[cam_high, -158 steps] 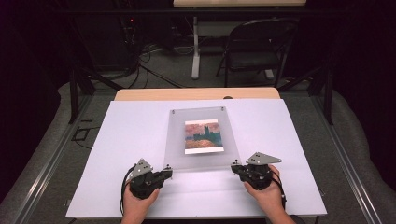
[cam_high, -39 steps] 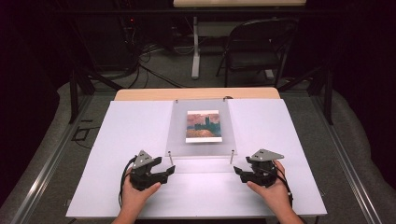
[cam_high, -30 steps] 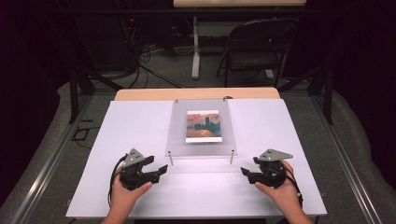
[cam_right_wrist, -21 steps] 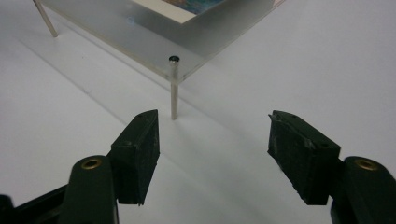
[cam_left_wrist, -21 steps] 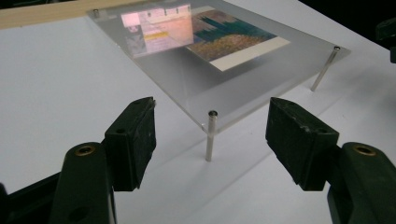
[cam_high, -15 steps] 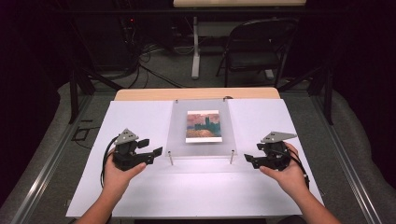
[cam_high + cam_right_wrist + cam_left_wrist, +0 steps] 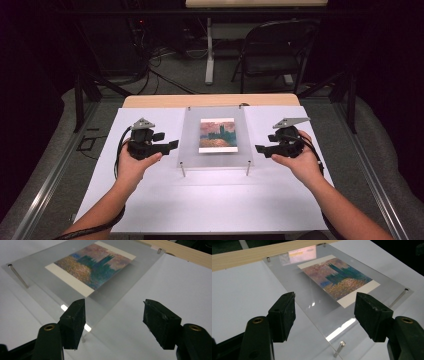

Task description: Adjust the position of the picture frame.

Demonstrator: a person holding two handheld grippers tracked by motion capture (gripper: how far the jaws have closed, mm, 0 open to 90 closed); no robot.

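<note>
A clear acrylic frame (image 7: 191, 150) holding a painted print (image 7: 217, 135) stands on short metal legs (image 7: 248, 168) in the middle of the white table (image 7: 215, 200). My left gripper (image 7: 171, 145) hovers just off the frame's left edge, jaws open and pointing at it. My right gripper (image 7: 259, 149) hovers off the right edge, also open. In the left gripper view the open left gripper (image 7: 324, 298) frames the panel (image 7: 294, 282) and a leg (image 7: 339, 349). In the right gripper view the right gripper (image 7: 113, 306) is open over the frame's corner (image 7: 37, 290). Nothing is held.
A wooden strip (image 7: 210, 100) runs along the table's far edge. Beyond it stand a folding chair (image 7: 275, 55) and a table leg (image 7: 210, 55), with cables on the floor. White tabletop stretches in front of the frame and on both sides.
Both hands have risen from near the table's front edge and moved forward and outward, to either side of the frame. The frame has kept its place over the last second.
</note>
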